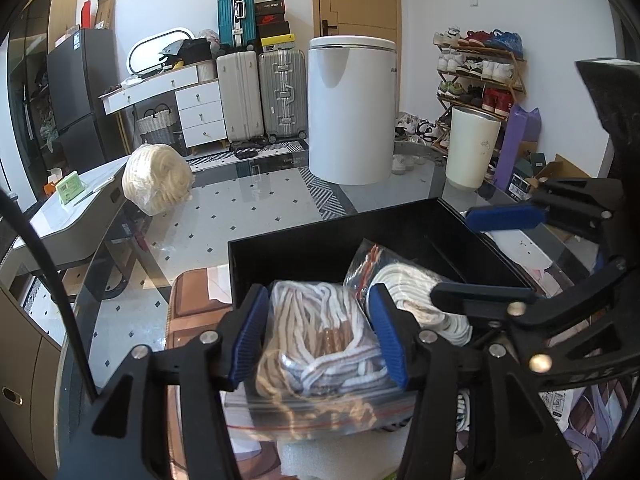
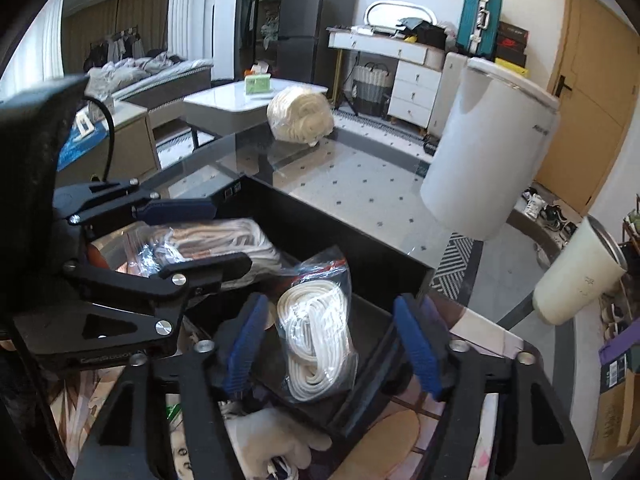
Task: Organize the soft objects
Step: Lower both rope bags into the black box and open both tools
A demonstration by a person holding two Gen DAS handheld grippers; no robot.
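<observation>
Bagged ropes [image 2: 316,340] in black bin [image 2: 320,224]

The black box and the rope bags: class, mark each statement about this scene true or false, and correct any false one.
1. The bag of white rope lies inside the black box. True.
2. The right gripper is clamped shut on that bag. False: its pads stand apart from it on both sides.
3. The bag of mixed brown and white cord sits between the left gripper pads. True.
4. The cream rope bundle is in the box. False: it rests apart on the glass table.
5. The white tumbler lies on its side. False: it stands upright.
</observation>
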